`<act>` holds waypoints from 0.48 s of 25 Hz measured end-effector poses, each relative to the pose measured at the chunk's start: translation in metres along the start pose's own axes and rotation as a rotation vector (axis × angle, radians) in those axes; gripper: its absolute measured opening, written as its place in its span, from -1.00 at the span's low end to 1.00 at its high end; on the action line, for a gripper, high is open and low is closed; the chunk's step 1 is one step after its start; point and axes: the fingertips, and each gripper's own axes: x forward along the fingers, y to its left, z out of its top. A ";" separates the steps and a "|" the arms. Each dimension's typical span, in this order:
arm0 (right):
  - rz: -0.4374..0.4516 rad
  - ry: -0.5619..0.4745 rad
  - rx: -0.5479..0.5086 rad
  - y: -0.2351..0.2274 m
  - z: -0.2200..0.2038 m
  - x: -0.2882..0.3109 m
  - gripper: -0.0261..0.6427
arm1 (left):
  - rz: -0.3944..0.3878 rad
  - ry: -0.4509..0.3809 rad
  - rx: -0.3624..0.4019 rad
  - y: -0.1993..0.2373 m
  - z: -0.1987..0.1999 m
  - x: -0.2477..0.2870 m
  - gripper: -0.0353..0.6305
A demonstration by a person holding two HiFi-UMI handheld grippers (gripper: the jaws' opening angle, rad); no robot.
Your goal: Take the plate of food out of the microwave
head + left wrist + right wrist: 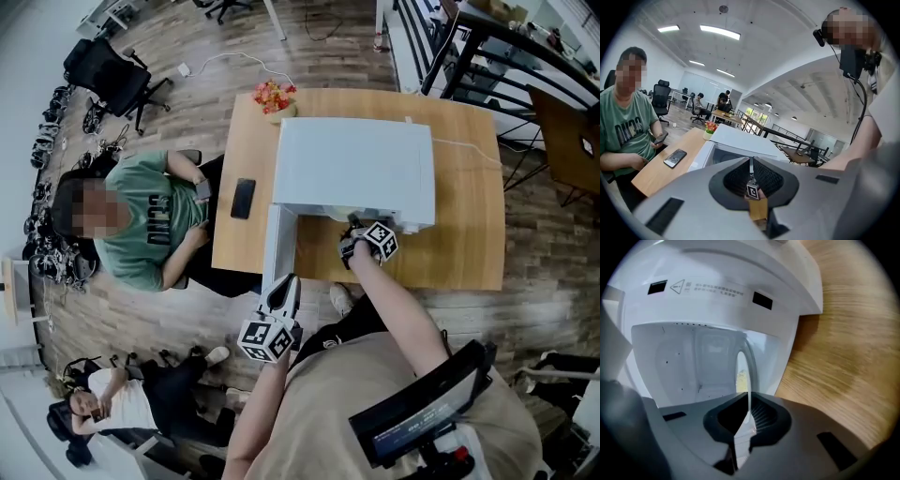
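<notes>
We are working at the wooden counter, where the white microwave is sitting with its door swung open toward us. We are reaching the right gripper to the mouth of the cavity, and its jaws are pinching the thin white rim of the plate, which is sitting inside the microwave with yellowish food on it. The left gripper is hovering near the door's outer end, its jaws pressed together.
</notes>
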 end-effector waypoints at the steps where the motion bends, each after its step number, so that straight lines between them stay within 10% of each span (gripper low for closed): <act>1: 0.020 0.007 -0.015 0.001 0.001 -0.003 -0.86 | 0.000 -0.001 -0.001 0.000 -0.001 0.000 -0.88; 12: 0.104 0.127 -0.106 0.006 -0.001 -0.057 -0.87 | -0.023 -0.030 -0.008 -0.006 -0.006 0.001 -0.88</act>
